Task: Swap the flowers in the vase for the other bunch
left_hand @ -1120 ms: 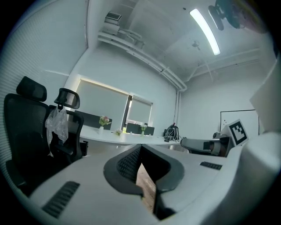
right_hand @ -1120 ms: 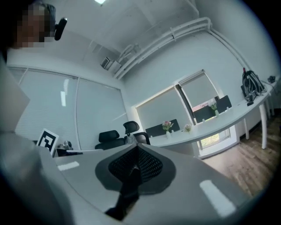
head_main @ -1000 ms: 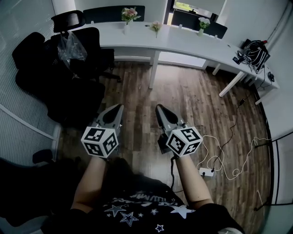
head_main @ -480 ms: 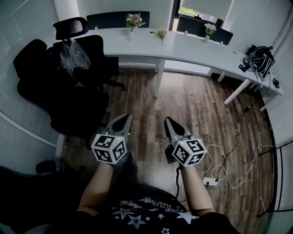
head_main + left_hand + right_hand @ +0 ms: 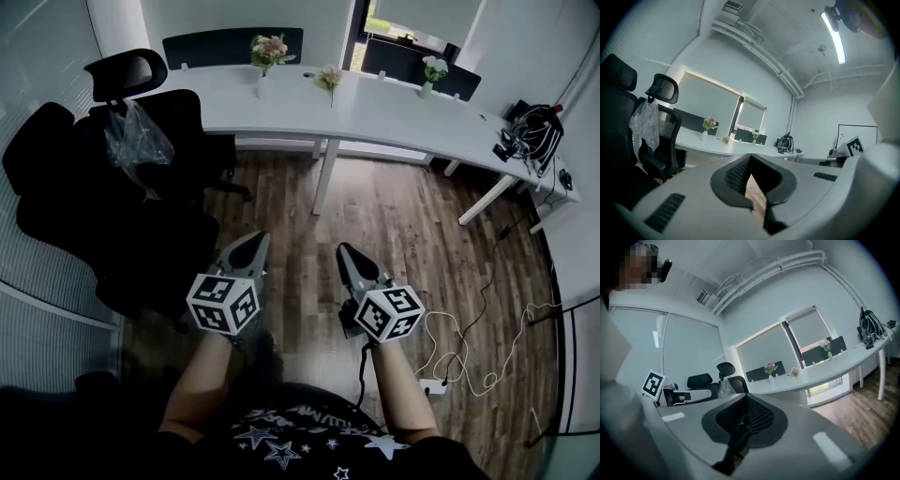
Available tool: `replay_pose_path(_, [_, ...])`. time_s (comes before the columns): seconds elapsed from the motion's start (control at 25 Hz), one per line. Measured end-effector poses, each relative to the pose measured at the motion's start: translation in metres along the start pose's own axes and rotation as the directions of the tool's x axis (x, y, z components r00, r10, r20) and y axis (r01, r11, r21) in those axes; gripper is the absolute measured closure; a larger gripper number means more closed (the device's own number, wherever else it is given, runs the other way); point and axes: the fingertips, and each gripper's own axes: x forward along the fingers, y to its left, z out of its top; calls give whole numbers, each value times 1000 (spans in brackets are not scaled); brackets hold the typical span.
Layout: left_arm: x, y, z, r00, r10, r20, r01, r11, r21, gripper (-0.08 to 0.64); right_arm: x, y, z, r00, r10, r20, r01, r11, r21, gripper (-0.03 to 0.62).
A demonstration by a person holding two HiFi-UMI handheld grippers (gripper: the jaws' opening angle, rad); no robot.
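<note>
A white vase with pink flowers [image 5: 267, 54] stands at the back of the long white desk [image 5: 394, 108]. A second small bunch [image 5: 328, 77] is on the desk to its right. The left gripper view shows the vase [image 5: 708, 125] and the bunch [image 5: 725, 139] far ahead. So does the right gripper view, with the vase [image 5: 769, 368] and the bunch [image 5: 795, 373]. My left gripper [image 5: 258, 238] and right gripper [image 5: 344, 250] hover side by side over the wooden floor, well short of the desk. Both are shut and hold nothing.
Black office chairs [image 5: 141, 178] crowd the left, one with a clear plastic bag [image 5: 136, 139] on it. Another vase of white flowers [image 5: 432, 71] stands further right on the desk. A tangle of cables [image 5: 532, 120] lies at its right end. White cords and a power strip [image 5: 433, 384] lie on the floor.
Both grippers have moved forward together toward the desk, still shut. The desk and the chairs now look a little nearer.
</note>
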Motion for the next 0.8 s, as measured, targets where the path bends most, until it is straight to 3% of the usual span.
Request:
replay_pose_path(0.64, [71, 136, 50, 1000, 8, -11, -8, 1000, -6, 552, 167, -10, 32, 1000, -25, -10, 25, 1000, 8, 589])
replay_pose_path(0.8, [83, 155, 62, 999, -45, 29, 46, 999, -8, 552, 193, -13, 35, 999, -38, -7, 38, 999, 3, 589])
